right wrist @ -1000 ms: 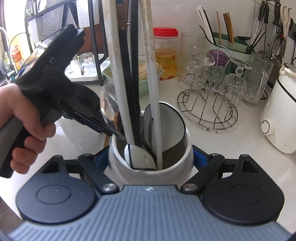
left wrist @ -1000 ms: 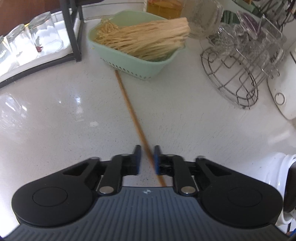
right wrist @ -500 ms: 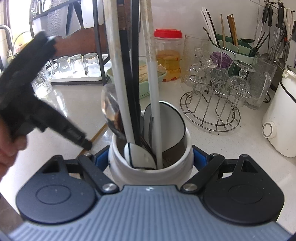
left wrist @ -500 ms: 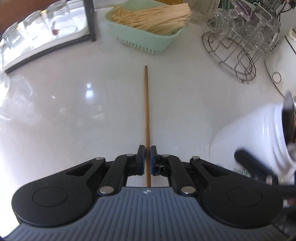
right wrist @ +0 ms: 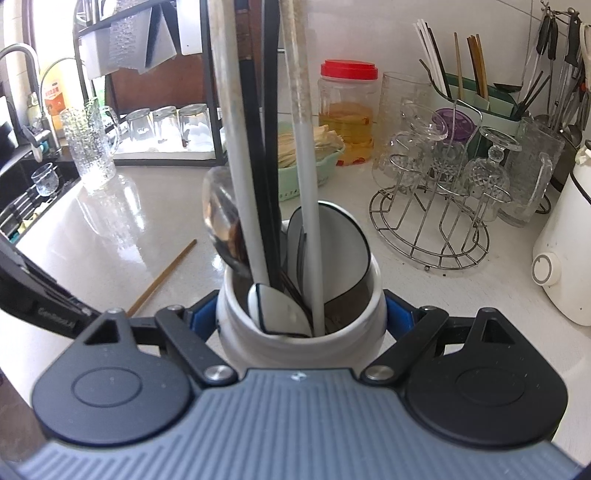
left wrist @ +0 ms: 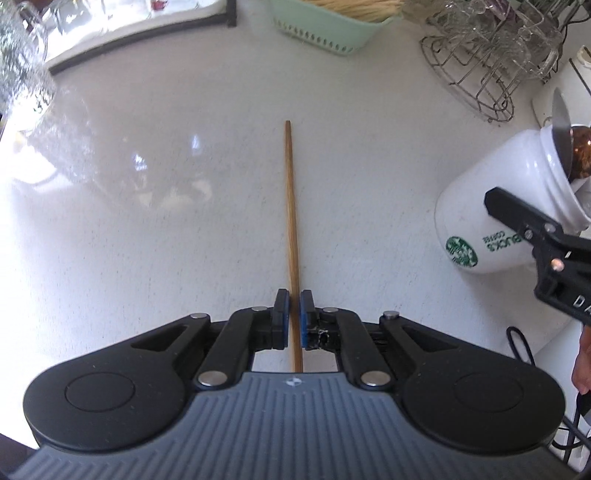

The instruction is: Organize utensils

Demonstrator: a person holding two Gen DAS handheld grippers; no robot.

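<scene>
Far left on the counter [right wrist: 122, 236] there's a textured glass jug [right wrist: 88, 147], not in play. Your left gripper [left wrist: 294, 314] points steeply down, jaws closed on the near end of a wooden chopstick [left wrist: 291, 221]. The stick sits pinched between the blue pads [left wrist: 282, 317], and its long axis runs straight out from the jaws, in line with the fingers. Whether the far tip rests on the counter or hangs just above it, I can't tell.

Next to the right: the white mug [left wrist: 491, 206], packed with spoons and long handles. Your right gripper [right wrist: 301, 317] clamps it by the body, pads pressing both sides, mouth facing up toward you in the right wrist view. From the left gripper the mug lies off to the right, near but not touching the stick. So the coming move, as I read it: swing the stick right and tip it into the mug mouth. The left hand does the travel; the right just holds the target.

Versus a second ago: the chopstick ran diagonally with its far end at the green basket [left wrist: 332, 26]. Now it's centred, straight and clear of the basket. The left gripper was in front of the mug in the right view, now only at that view's left edge. The mug grip is unchanged.
</scene>
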